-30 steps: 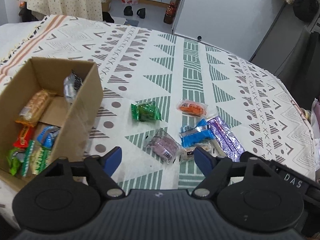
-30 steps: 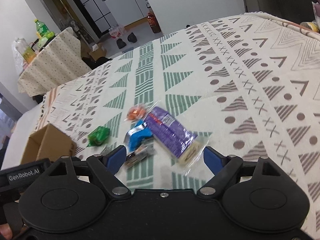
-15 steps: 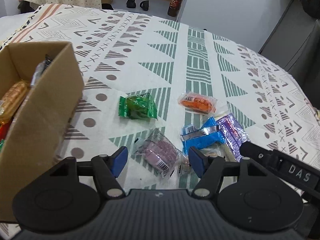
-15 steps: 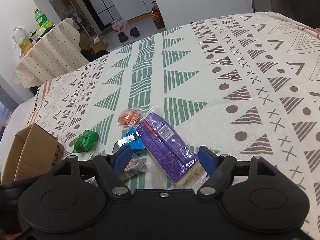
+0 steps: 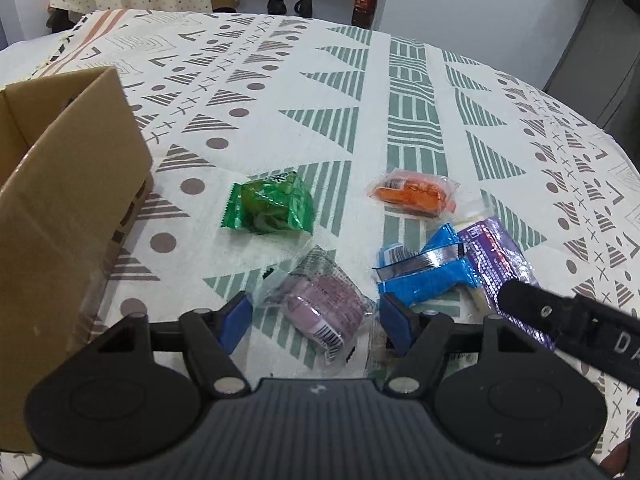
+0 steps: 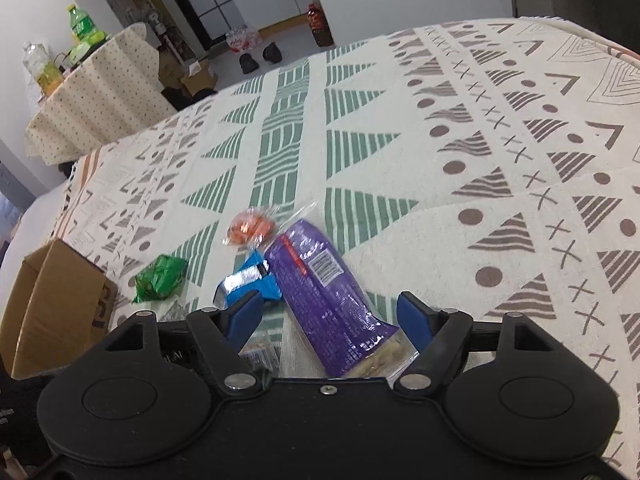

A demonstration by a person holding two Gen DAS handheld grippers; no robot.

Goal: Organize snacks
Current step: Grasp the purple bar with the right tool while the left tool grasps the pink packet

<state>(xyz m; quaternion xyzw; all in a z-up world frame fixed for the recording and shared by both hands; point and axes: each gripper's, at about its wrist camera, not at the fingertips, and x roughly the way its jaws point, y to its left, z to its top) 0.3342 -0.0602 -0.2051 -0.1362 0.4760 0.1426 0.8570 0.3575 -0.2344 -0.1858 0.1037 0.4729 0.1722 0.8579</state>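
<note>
Blue fingers of the left gripper stand wide apart on either side of a clear-wrapped pale purple snack, which lies on the worktop between them; whether the pads touch its wrapper cannot be told. The right gripper also has its fingers spread wide, straddling the near end of a long purple packet that lies flat on the patterned cloth.

Just beside the purple packet sits a blue packet with a silver band, its edge overlapping the purple one. Beyond these lie an orange snack in clear wrap and, apart to the left, a green packet. A small brownish wrapper shows under the right gripper's left finger.

At the left edge of the worktop stands an open cardboard box, its contents hidden from both views. Farther back, a second table under a dotted cloth carries bottles.
</note>
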